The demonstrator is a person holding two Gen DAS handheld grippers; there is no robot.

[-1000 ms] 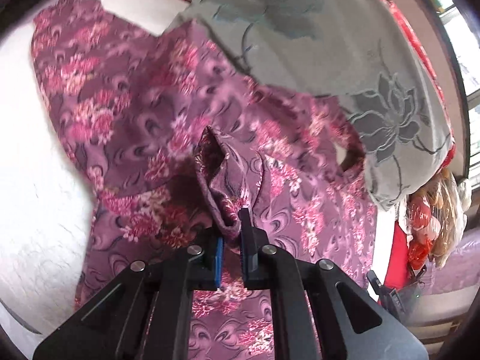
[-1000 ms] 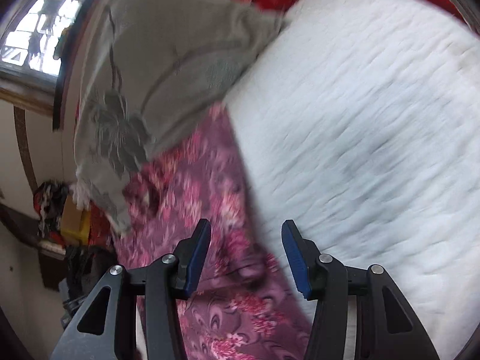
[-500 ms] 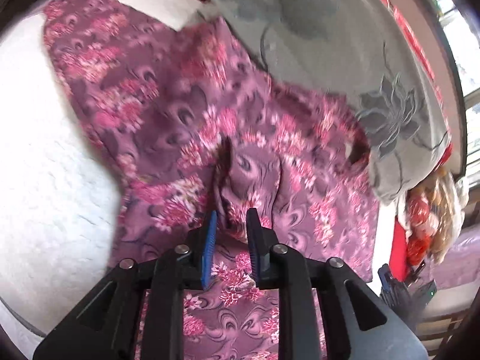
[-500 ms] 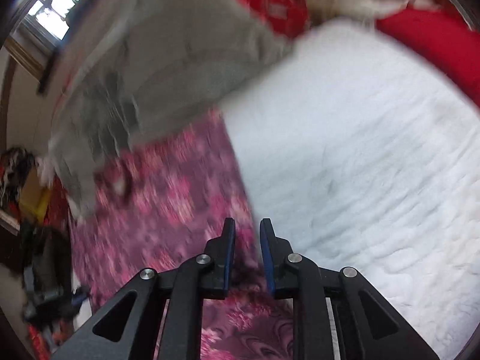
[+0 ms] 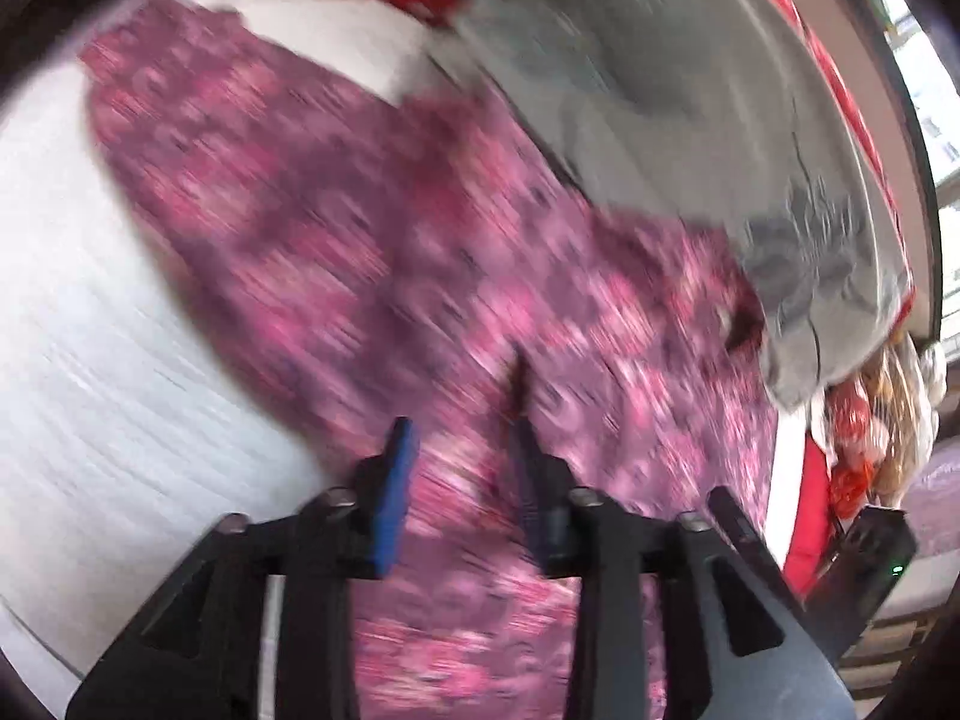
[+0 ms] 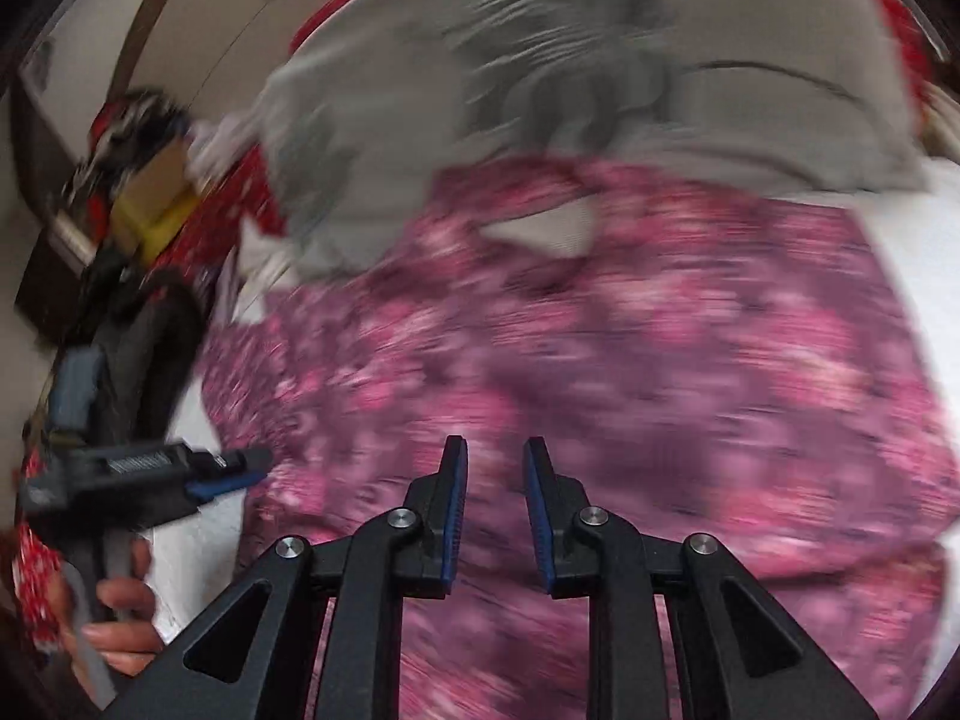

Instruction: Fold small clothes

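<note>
In the left wrist view, white bedding [image 5: 90,360] fills the left of the frame; the purple floral garment [image 5: 372,228] runs diagonally across the centre, with the left gripper [image 5: 462,456] released above it. A grey pillow [image 5: 690,90] sits upper right. The right gripper [image 6: 493,480] is also spread, holding nothing.

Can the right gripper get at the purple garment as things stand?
Probably yes. The right gripper is open, fingers apart, with the purple garment spread directly ahead on the white bedding. Nothing lies between them; the grey pillow sits beyond. Motion blur hides the exact gap.
</note>
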